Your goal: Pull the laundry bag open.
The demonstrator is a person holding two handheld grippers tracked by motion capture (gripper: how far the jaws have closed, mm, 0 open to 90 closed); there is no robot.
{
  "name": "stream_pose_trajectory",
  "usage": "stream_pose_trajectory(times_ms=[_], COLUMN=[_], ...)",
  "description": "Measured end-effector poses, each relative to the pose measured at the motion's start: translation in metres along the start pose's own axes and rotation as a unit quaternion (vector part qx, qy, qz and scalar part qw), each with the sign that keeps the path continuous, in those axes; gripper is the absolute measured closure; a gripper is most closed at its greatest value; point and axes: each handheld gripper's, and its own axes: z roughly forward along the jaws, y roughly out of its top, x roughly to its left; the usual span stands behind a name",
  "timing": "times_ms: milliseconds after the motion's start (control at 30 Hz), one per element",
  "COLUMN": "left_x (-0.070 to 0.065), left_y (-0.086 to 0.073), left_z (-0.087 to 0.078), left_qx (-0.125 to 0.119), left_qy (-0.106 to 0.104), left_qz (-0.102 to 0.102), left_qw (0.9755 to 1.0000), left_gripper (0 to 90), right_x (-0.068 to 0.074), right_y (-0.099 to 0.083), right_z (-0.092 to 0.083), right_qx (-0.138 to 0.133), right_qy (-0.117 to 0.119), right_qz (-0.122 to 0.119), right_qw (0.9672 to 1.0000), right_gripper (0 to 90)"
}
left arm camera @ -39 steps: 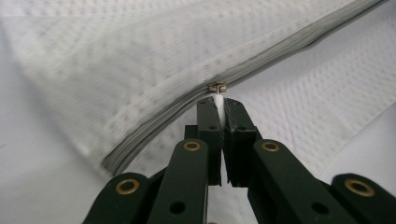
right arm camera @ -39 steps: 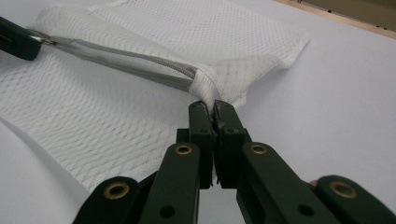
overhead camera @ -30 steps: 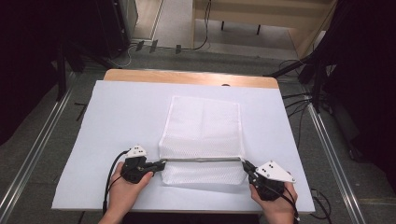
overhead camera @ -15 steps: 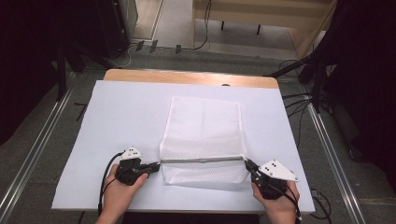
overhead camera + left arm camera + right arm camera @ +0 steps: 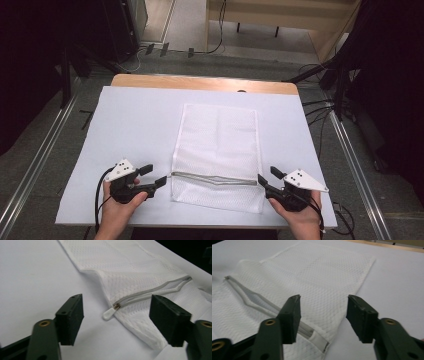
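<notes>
A: What is seen from the high view?
B: A white mesh bag point(image 5: 216, 152) is laid flat mid-bench, its grey zipper point(image 5: 214, 178) near the front edge. The left gripper point(image 5: 154, 176) and right gripper point(image 5: 265, 178) are held spread, just beside its ends.

A: And in the left gripper view?
B: The jaws are parted around nothing; the white zipper pull point(image 5: 109, 313) is seen between them, on the cloth point(image 5: 30, 277). The bag's far end is cut off.

A: The right gripper view?
B: Open jaws again. The zipper's near end is partly hidden behind one jaw.
</notes>
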Motion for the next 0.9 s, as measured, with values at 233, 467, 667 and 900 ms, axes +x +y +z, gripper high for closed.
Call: stream_pose_trajectory(times_ms=[233, 467, 667, 900], left_x=[0.012, 0.027, 0.035, 0.052], left_y=[-0.002, -0.002, -0.001, -0.003], left_z=[-0.014, -0.028, -0.037, -0.051], left_qx=[-0.004, -0.031, -0.035, -0.058], left_qy=[0.006, 0.004, 0.044, 0.064], left_qz=[-0.01, -0.021, 0.0, -0.021], left_qw=[0.9999, 0.9993, 0.9984, 0.9961], left_gripper=[5.5, 2.1, 2.1, 2.0], right_x=[-0.019, -0.042, -0.062, -0.08], right_y=[-0.001, -0.007, -0.013, -0.02], right_z=[-0.006, -0.01, -0.014, -0.022], right_qx=[-0.011, -0.019, -0.02, -0.021], right_qy=[-0.024, -0.034, -0.04, -0.049], right_qz=[0.029, 0.04, 0.06, 0.071], right_qw=[0.9992, 0.9985, 0.9972, 0.996], right_gripper=[31.3, 26.1, 21.8, 20.3])
